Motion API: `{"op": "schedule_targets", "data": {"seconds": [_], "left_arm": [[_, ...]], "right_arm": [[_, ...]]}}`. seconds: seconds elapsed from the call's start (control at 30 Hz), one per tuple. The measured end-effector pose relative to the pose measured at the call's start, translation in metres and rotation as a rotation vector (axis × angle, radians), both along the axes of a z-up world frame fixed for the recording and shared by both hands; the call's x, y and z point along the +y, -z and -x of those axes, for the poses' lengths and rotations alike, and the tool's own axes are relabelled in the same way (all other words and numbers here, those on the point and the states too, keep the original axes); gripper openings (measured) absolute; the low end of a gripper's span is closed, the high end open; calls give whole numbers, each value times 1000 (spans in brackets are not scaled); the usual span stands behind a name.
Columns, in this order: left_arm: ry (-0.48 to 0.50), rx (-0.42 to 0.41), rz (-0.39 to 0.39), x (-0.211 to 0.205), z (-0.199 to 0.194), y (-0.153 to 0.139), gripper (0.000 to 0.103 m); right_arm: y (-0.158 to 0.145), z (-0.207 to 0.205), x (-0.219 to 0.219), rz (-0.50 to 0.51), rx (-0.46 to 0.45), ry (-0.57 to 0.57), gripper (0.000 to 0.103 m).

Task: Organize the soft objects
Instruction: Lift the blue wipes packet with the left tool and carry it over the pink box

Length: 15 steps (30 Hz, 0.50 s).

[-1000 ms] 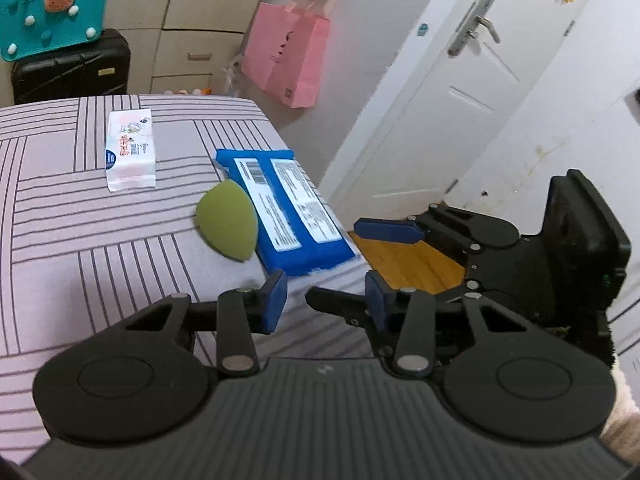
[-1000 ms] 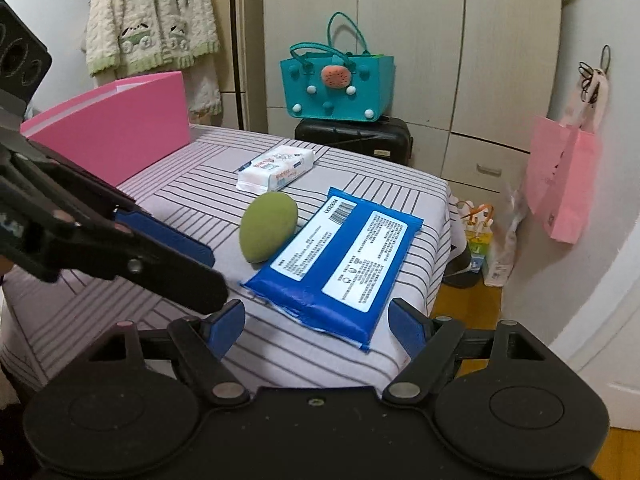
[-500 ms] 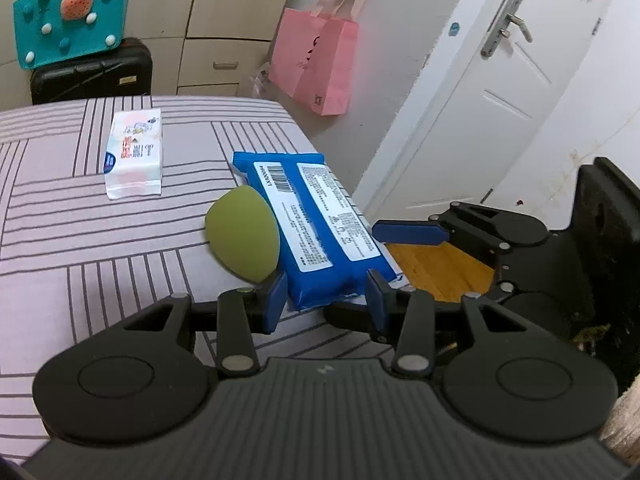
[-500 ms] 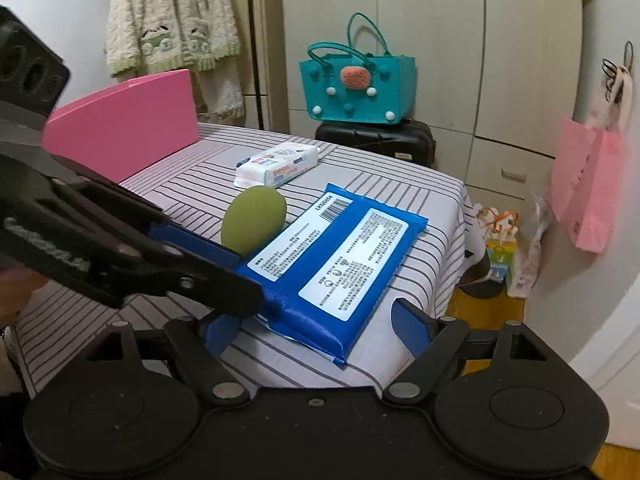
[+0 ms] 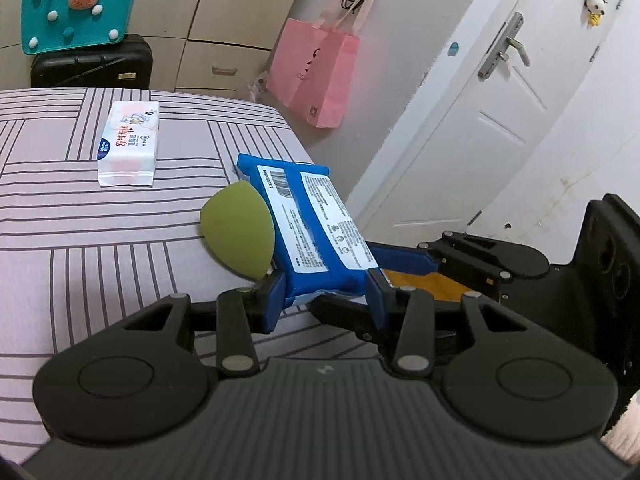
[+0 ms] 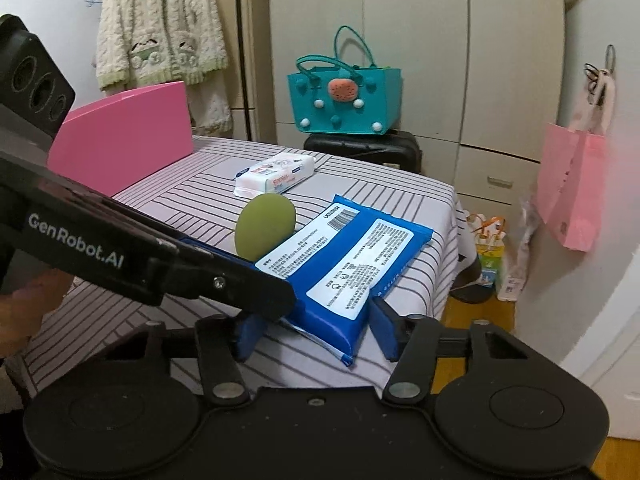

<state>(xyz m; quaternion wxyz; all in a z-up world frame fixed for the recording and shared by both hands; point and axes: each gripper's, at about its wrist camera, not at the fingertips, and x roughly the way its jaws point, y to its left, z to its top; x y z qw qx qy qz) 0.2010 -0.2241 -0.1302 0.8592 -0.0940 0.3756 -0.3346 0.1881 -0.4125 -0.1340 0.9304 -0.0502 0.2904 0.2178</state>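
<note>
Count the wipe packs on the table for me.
2: the blue pack at the table's near corner between both grippers' fingers, and the white pack farther back. None seem hidden.

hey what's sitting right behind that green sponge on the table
A white tissue pack lies flat behind the green sponge, apart from it, on the striped tablecloth. The cloth directly behind the sponge is hidden.

The flat plastic wipes pack (image 5: 316, 220) is blue with white printed labels and a black barcode. The egg-shaped foam sponge (image 5: 240, 232) is plain olive green. The small rectangular tissue pack (image 5: 128, 144) is white with blue and pink print. The tablecloth (image 5: 80, 248) is pale lilac with dark stripe blocks. The felt tote bag (image 6: 344, 100) is teal with white dots. The paper carrier bag (image 5: 316, 76) is pink. The storage box (image 6: 120, 136) is pink.
</note>
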Motion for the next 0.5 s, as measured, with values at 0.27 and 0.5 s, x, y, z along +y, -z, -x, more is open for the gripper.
{"op": "schedule_targets", "data": {"seconds": [0.27,0.5], "left_arm": [[64,21,4,3,11,-4,41],[114,68,21,12,24,-6,41]], "right_arm": [[-4,24,7,-5,26,67,58],[-10,46,16,-26,82,141,58]]}}
